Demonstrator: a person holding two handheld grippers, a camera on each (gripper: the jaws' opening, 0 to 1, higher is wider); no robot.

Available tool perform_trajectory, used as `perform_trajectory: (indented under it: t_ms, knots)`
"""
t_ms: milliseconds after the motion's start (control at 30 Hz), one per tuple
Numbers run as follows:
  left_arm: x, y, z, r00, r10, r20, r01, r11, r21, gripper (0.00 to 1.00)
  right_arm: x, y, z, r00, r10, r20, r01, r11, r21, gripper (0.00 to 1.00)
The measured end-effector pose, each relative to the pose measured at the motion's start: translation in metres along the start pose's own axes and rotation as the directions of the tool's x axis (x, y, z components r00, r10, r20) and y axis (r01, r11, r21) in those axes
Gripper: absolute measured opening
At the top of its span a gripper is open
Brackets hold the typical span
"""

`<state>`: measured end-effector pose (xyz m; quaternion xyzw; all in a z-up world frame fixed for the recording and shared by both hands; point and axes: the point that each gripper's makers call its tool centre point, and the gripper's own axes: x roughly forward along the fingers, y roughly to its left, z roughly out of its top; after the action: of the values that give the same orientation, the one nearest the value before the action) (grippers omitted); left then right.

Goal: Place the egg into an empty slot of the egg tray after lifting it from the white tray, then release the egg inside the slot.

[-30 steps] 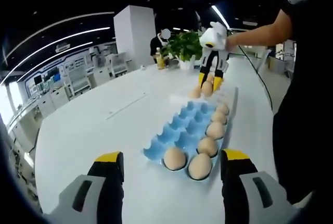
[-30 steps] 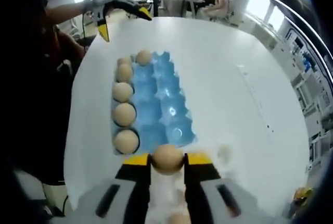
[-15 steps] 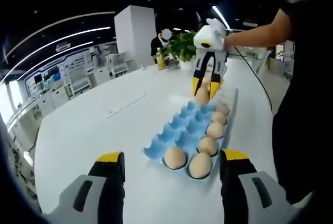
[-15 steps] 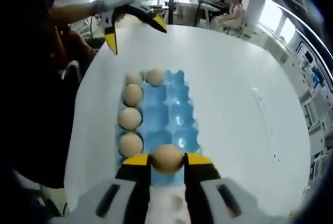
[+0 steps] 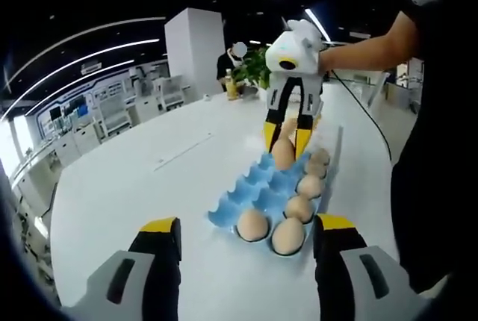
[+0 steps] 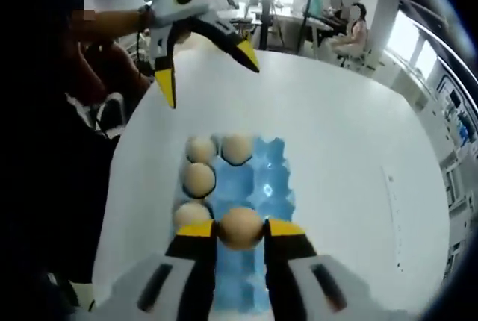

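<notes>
Rising from the bottom of the right gripper view, the right gripper [image 6: 240, 228] has its yellow-tipped jaws pressed on either side of the egg [image 6: 240, 227], and it is carried in the air over the blue egg tray [image 6: 270, 187]. Beyond the held egg, four more eggs sit in the tray's slots: three down the left column and one at the top of the next column [image 6: 236, 148]. The rest of the blue slots that can be seen are bare. Farther off in that view the left gripper [image 6: 205, 76] hangs above the white table [image 6: 336, 157], jaws spread wide with nothing between them, held by a person's hand [image 6: 116, 21]. People sit at the far end of the room.

Over in the left gripper view, the left gripper [image 5: 243, 231] shows its two yellow-capped jaws well apart at the bottom, nothing in them. Just past them lies the egg tray [image 5: 254, 190] on the table [image 5: 134, 179], with two eggs at its near end [image 5: 252, 224] and more along the right-hand column. Above the tray's far half, the right gripper [image 5: 284, 139] points down, clamped on the egg [image 5: 283, 152], which hangs just over the blue slots; whether it touches them cannot be told. A bare forearm [image 5: 370, 46] leads away from it. Behind stand a green plant [image 5: 254, 67] and a white pillar [image 5: 193, 48].
</notes>
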<state>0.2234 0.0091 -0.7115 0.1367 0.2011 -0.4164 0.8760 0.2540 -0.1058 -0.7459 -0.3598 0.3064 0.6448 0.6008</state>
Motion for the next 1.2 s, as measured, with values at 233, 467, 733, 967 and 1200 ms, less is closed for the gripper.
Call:
perform_trajectory:
  t_ms: [233, 467, 733, 967, 1200]
  knots:
    - [-0.001, -0.001, -0.003, 1.000, -0.002, -0.005, 0.002, 1.000, -0.010, 0.72, 0.014, 0.004, 0.016, 1.000, 0.028, 0.006, -0.028, 0.999, -0.030, 0.24]
    - [-0.002, 0.000, -0.003, 1.000, 0.001, -0.004, -0.001, 1.000, -0.008, 0.72, 0.022, 0.006, 0.022, 0.999, 0.042, 0.003, -0.042, 0.998, -0.048, 0.24]
    - [-0.002, -0.002, -0.004, 1.000, -0.004, -0.007, 0.004, 1.000, -0.009, 0.72, 0.034, 0.005, 0.027, 0.999, 0.052, 0.004, -0.051, 0.997, -0.053, 0.24]
    - [-0.004, -0.001, -0.006, 1.000, 0.002, -0.010, -0.003, 1.000, -0.012, 0.71, 0.045, 0.005, 0.028, 0.998, 0.065, -0.004, -0.065, 0.997, -0.051, 0.24]
    - [-0.004, 0.000, -0.006, 1.000, 0.005, -0.014, -0.006, 1.000, -0.007, 0.71, 0.055, 0.006, 0.025, 0.997, 0.081, -0.016, -0.082, 0.996, -0.037, 0.24]
